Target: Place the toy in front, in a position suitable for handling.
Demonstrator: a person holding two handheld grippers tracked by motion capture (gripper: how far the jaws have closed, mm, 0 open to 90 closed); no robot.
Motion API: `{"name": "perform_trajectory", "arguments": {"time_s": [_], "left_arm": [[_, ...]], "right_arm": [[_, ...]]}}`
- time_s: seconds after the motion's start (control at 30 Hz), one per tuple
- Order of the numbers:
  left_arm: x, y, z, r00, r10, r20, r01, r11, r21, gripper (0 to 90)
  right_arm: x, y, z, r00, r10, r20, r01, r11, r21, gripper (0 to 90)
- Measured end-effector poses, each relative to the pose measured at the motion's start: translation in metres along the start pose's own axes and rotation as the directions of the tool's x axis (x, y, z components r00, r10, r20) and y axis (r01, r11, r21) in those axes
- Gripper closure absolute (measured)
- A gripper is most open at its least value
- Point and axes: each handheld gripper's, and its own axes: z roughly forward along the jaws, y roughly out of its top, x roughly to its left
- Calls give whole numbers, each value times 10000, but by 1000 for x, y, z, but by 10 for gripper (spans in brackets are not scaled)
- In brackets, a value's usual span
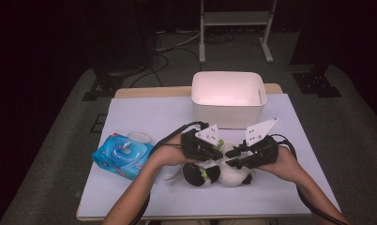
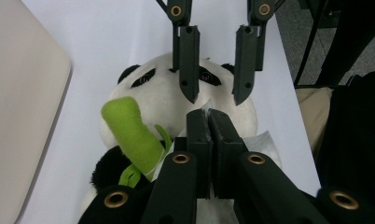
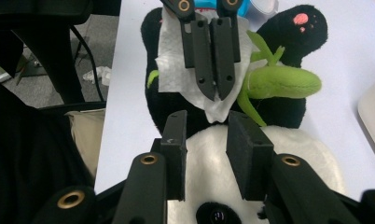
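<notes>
Panda plush lying on the white mat just in front of the white bin, long axis running crosswise – black body toward the wipes pack, white head the other way. Left gripper pressing a white tissue tight between closed jaws over the belly, beside the green bamboo. Right gripper hovering above the head, facing the left – jaws partly spread, pinching nothing, nearer the tissue's free corner.

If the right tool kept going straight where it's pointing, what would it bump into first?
Probably the white wipe pinched in the left tool, which points back at it just ahead. The right tool hovers open over the toy panda's white head, so depth is hard to judge.
</notes>
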Motion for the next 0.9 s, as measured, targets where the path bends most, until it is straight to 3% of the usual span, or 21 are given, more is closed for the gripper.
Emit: {"name": "perform_trajectory", "arguments": {"time_s": [0.27,0.37,0.57,0.73,0.9], "left_arm": [[0,0,1,10000,26,13,-26,10000,56,880],[0,0,2,10000,22,63,-23,10000,29,878],[0,1,-3,10000,16,64,-15,9998,-175,810],[-1,0,-16,9997,-92,-221,84,9992,-385,758],[-1,-4,-27,9990,-149,-424,132,9990,-420,757]], "right_arm": [[-7,-1,5,9986,415,-317,-415,9991,12,758],[-8,-2,5,9988,365,-324,-364,9993,13,890],[-10,-6,2,9984,438,-366,-436,9990,71,898],[-13,-16,-12,9970,710,-307,-708,9975,72,899],[-17,-31,-35,9948,1016,83,-1017,9947,125,899]]}}
